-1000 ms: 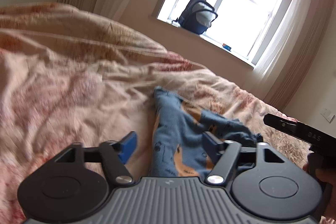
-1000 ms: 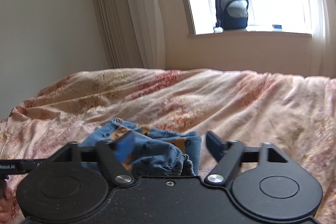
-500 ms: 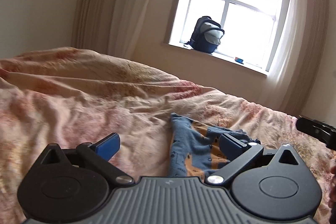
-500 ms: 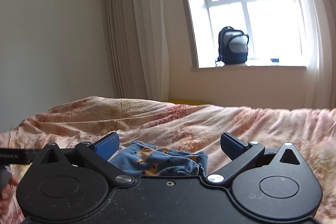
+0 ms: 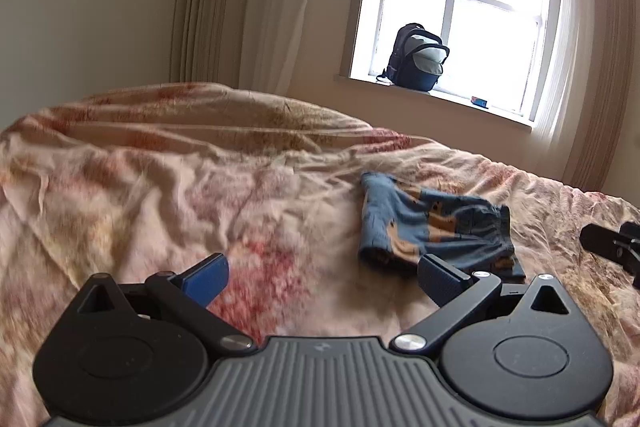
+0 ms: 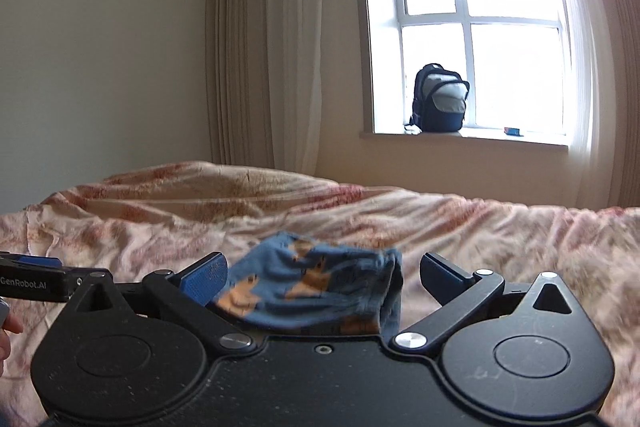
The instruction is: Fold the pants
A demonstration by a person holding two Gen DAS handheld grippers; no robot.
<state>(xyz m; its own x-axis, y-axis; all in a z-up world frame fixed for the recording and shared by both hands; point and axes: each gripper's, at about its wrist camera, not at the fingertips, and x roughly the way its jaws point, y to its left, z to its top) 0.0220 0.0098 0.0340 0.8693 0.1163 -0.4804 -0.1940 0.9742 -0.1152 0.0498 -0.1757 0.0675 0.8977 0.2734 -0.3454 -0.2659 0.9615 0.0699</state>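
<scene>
The small blue pants [image 5: 432, 227] with orange print lie folded in a compact bundle on the floral bedspread [image 5: 168, 195]. My left gripper [image 5: 324, 277] is open and empty, pulled back to the left of the bundle. My right gripper [image 6: 324, 277] is open and empty, with the pants [image 6: 316, 287] lying just beyond and between its spread fingers, not touched. The tip of the right gripper [image 5: 612, 247] shows at the right edge of the left wrist view, and the left one [image 6: 36, 279] at the left edge of the right wrist view.
The bedspread is rumpled, with a raised fold [image 5: 200, 115] at the far side. A dark backpack [image 5: 418, 61] and a small blue box [image 5: 479, 101] sit on the windowsill. Curtains [image 6: 264, 39] hang beside the window.
Both grippers have opened wider and drawn back and up from the pants, which stay folded on the bed. Both views now sit higher and further off.
</scene>
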